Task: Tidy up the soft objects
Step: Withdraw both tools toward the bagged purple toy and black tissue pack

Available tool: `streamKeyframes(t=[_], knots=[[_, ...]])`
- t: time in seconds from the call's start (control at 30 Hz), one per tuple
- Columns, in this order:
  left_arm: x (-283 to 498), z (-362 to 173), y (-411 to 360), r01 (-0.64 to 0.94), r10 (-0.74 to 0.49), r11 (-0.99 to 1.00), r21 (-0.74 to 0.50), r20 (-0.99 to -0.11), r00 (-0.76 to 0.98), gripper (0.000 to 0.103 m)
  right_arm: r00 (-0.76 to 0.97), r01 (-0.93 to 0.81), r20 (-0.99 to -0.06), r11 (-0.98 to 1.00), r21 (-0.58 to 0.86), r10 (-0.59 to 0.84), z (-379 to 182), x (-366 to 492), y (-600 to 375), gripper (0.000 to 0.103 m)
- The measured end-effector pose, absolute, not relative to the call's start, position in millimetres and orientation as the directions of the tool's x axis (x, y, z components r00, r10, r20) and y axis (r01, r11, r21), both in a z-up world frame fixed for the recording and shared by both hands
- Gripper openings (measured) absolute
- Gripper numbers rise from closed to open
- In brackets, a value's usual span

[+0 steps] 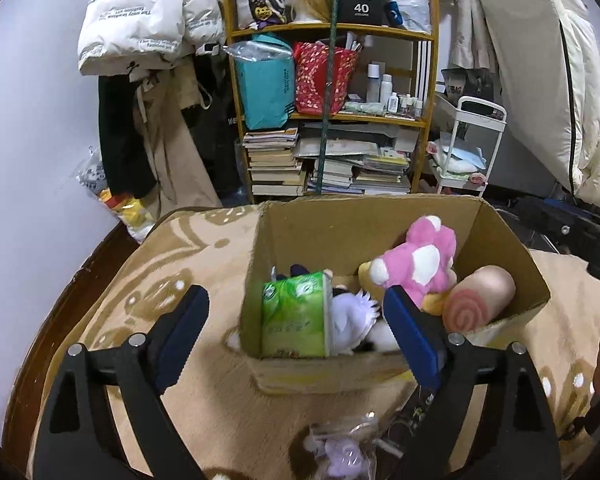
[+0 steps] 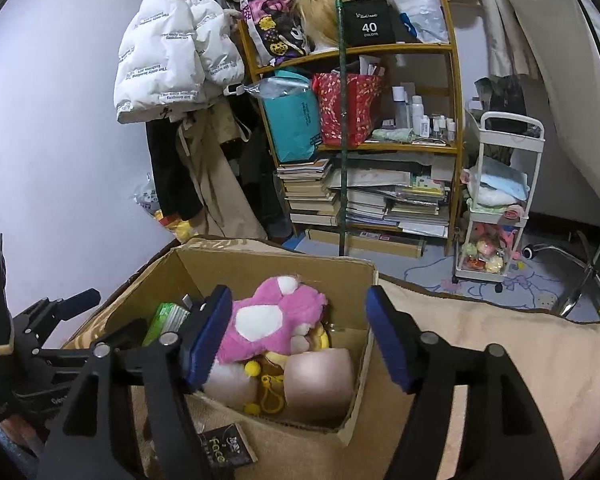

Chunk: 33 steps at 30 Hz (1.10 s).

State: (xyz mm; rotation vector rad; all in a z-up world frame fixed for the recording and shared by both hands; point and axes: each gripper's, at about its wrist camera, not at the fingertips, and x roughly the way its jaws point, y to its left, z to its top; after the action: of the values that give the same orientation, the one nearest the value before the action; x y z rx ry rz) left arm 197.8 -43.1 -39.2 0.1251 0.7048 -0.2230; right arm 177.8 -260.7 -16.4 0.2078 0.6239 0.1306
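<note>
**Both tools spread wide over a box of plush things**

The left tool [image 1: 296,320] hangs with its fingers spread wide and nothing between them. Straight ahead of it, framed by the two blue pads, stands an open cardboard box [image 1: 504,248] on a beige patterned blanket [image 1: 172,280]. Inside the box, nearest the tool's left finger, a green tissue pack [image 1: 294,316] stands on edge against the box wall. Just right of it lies a white and pale purple plush [image 1: 350,314], and beyond the right finger a pink plush with white patches [image 1: 414,262] leans on a pink swirl-ended roll cushion [image 1: 480,294]. Below the tool, close to the camera, a small purple toy in a clear bag [image 1: 340,452] lies on the blanket.

The right tool [image 2: 296,334] is also wide and empty. The same box [image 2: 260,264] sits ahead of it, with the pink plush [image 2: 272,320] just past its left pad, a yellow keychain toy [image 2: 268,380] beneath the plush, and the roll cushion [image 2: 320,376] between the fingers. The tissue pack [image 2: 166,318] shows to the left of that pad. A small dark packet [image 2: 226,446] lies on the blanket under the tool. Far ahead stands a wooden shelf [image 2: 456,120] of books and bags.
</note>
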Motion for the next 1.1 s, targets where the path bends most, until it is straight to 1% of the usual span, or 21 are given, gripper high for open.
streamKeyframes(t=[0.1, 0.17, 0.23, 0.33, 0.5, 0.63, 0.8, 1.1], knots=[[189.8, -34.0, -35.9, 0.23, -0.153, 0.973, 0.032, -0.656, 0.739, 0.093, 0.81, -0.059, -0.555, 0.969, 0.241, 0.187, -9.7, 171.0, -259.9, 0.088], [183.2, -29.6, -31.4, 0.221, -0.15, 0.975, 0.026, -0.655, 0.741, 0.094, 0.813, -0.059, -0.55, 0.967, 0.247, 0.19, -6.4, 166.4, -259.0, 0.096], [177.6, -25.0, -26.2, 0.22, -0.16, 0.975, 0.009, -0.658, 0.736, 0.097, 0.812, -0.064, -0.549, 0.966, 0.249, 0.195, -2.2, 161.5, -257.4, 0.099], [168.0, -17.4, -19.9, 0.212, -0.158, 0.977, 0.003, -0.656, 0.738, 0.098, 0.811, -0.061, -0.555, 0.97, 0.235, 0.185, 4.2, 153.4, -253.7, 0.103], [151.6, -8.3, -10.3, 0.202, -0.151, 0.979, 0.0, -0.667, 0.729, 0.098, 0.806, -0.055, -0.561, 0.968, 0.245, 0.188, 11.0, 138.9, -249.5, 0.103], [135.2, -1.0, -9.2, 0.218, -0.125, 0.974, 0.056, -0.671, 0.73, 0.098, 0.805, -0.055, -0.563, 0.97, 0.238, 0.184, 14.3, 126.2, -244.4, 0.103], [119.3, 3.5, -5.7, 0.213, -0.115, 0.975, 0.065, -0.672, 0.732, 0.098, 0.792, -0.061, -0.572, 0.961, 0.271, 0.212, 16.0, 113.3, -239.5, 0.103], [104.4, -1.9, -2.2, 0.219, -0.117, 0.974, 0.06, -0.694, 0.71, 0.098, 0.769, -0.054, -0.604, 0.964, 0.261, 0.207, 5.1, 95.2, -231.9, 0.103]])
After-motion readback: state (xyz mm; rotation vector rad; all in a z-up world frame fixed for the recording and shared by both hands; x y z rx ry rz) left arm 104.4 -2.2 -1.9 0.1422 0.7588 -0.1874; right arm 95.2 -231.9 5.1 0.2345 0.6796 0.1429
